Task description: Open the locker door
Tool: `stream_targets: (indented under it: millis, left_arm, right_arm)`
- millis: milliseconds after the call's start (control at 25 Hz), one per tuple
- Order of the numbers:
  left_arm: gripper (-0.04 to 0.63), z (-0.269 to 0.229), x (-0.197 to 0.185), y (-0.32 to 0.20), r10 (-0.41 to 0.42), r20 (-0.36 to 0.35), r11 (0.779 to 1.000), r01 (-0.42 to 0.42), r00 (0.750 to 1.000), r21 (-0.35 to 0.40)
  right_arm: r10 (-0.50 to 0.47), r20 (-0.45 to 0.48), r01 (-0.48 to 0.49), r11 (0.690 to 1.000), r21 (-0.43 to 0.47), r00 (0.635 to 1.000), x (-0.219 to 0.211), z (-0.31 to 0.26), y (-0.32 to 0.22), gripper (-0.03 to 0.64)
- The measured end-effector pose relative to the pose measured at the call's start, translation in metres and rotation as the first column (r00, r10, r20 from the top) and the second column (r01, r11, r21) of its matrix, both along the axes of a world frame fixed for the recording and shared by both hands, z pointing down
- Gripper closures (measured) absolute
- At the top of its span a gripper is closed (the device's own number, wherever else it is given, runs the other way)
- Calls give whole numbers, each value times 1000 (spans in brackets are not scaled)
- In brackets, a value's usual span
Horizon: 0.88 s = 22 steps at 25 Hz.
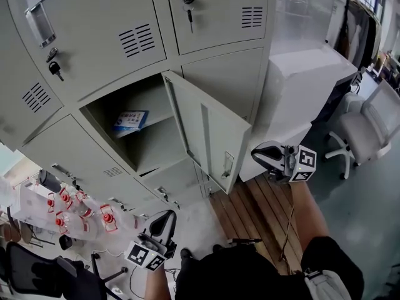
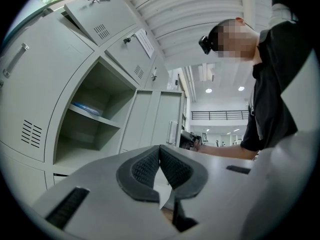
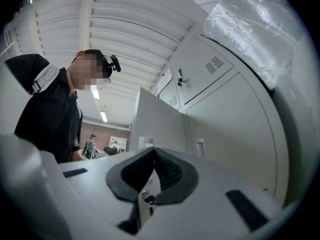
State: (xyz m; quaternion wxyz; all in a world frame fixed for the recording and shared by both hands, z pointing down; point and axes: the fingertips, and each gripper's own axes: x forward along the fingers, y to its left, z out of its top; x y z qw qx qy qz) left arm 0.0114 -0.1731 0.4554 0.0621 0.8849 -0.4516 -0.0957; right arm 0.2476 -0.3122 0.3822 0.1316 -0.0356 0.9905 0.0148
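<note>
The grey locker door (image 1: 209,136) in the middle of the bank stands swung out, its handle (image 1: 228,165) near the free edge. The compartment (image 1: 140,139) behind it holds a blue packet (image 1: 130,120) on a shelf. My right gripper (image 1: 265,158) hovers just right of the door's free edge, shut with nothing between its pads, apart from the door. In the right gripper view the pads (image 3: 154,150) meet below the door panel (image 3: 157,119). My left gripper (image 1: 161,227) hangs low in front of the lower lockers, also shut and empty (image 2: 160,148). The left gripper view shows the open compartment (image 2: 95,119).
Keys hang in the locks of the upper doors (image 1: 55,69) (image 1: 188,5). A white cabinet (image 1: 306,80) stands right of the lockers, an office chair (image 1: 365,130) beyond it. Wooden slats (image 1: 262,211) lie under the right arm. A bag of red-marked items (image 1: 69,208) and a black chair (image 1: 37,274) sit lower left.
</note>
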Motion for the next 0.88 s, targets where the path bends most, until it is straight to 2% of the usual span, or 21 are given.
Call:
stream_targets:
  millis: [200,400,880]
  left_arm:
    - [580,-1,4,0,10,-6,1000,-10,1000,4]
    - [580,-4,4,-1,19,-8,1000,-19,1000,7]
    - [580,-26,-11,21,-24,20,999,24,999,27]
  right_arm:
    - [82,9,-82,997,16,997,8,-9,22,604]
    - [149,-27,-148,988,44,988,-9,-16,58,604]
    - [136,-36,-136,991,3,990,-65,-26,120,605]
